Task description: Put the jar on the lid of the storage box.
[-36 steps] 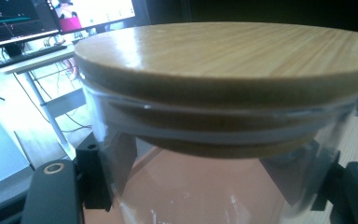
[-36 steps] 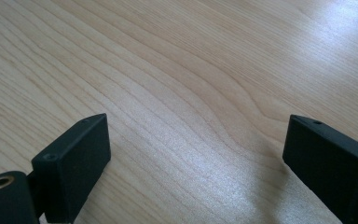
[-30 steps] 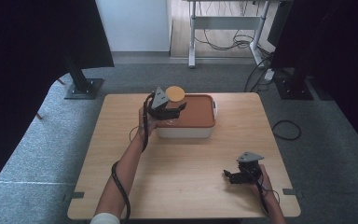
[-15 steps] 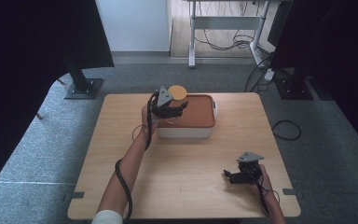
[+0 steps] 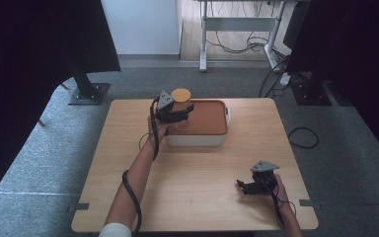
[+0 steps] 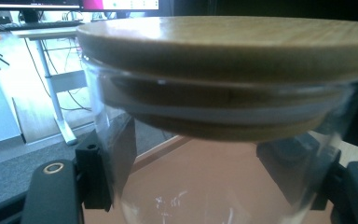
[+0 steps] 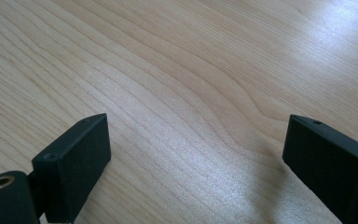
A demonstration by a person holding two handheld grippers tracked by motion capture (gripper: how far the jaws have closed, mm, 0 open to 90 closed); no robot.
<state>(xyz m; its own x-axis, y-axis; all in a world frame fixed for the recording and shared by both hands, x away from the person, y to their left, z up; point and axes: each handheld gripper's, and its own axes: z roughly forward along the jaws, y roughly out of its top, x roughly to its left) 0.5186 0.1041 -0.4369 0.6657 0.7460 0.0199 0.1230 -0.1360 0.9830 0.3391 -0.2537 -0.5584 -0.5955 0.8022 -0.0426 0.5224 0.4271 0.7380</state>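
A clear glass jar (image 5: 181,109) with a round wooden lid (image 5: 180,94) is over the left end of a white box with a brown lid (image 5: 205,118). My left gripper (image 5: 180,116) is shut on the jar's body just below the lid. In the left gripper view the jar (image 6: 214,186) and its lid (image 6: 233,42) loom close, with a black pad (image 6: 98,177) pressed on each side of the glass. Whether the jar rests on the box I cannot tell. My right gripper (image 5: 244,187) hovers low over the table's front right, open, with bare wood between its jaws (image 7: 196,154).
The box stands at the middle of the table's (image 5: 202,197) far half. Beyond the far edge are grey carpet, a black stand base (image 5: 89,94) at the left, desk legs and cables (image 5: 301,136) on the floor at the right.
The left gripper and the jar have shifted only slightly over the box. The right gripper has stayed where it was.
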